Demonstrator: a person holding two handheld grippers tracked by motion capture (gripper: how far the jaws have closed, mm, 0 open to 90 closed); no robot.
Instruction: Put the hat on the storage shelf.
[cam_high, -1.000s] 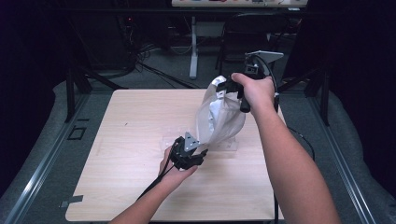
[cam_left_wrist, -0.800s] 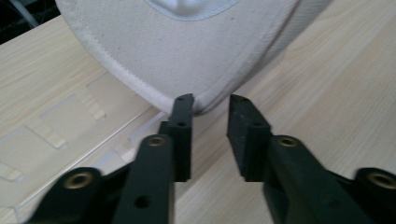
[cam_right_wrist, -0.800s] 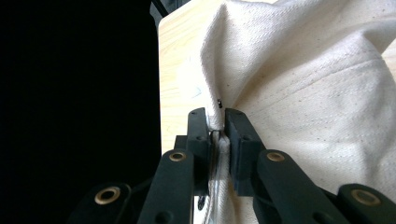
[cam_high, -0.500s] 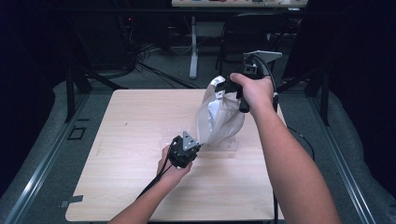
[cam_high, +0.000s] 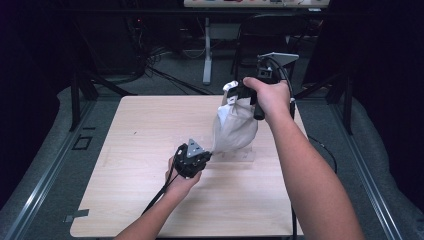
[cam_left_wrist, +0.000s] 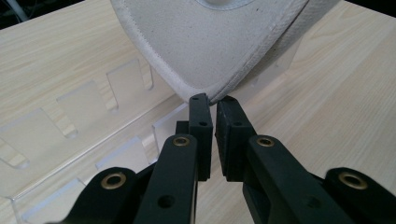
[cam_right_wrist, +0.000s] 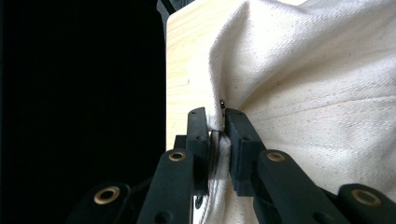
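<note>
A cream canvas bag (cam_high: 234, 129) hangs over the right half of a light wooden table (cam_high: 140, 150), held between two hand-held grippers; what it contains cannot be told. Its long axis runs from upper right to lower left in the high view, tilted, the top toward the far edge and the lowest corner toward the person. The right gripper (cam_right_wrist: 218, 122), raised above the table's far right part, has its jaws closed on a fold of fabric at the bag's top. The left gripper (cam_left_wrist: 213, 99), low near the table's middle, has its jaws nearly together, pinching the stitched bottom corner. A clear acrylic slotted rack (cam_left_wrist: 88, 135) lies flat on the table beneath the bag. Around the table: dark floor, cables (cam_high: 150, 65), and a table leg (cam_high: 206, 55).
</note>
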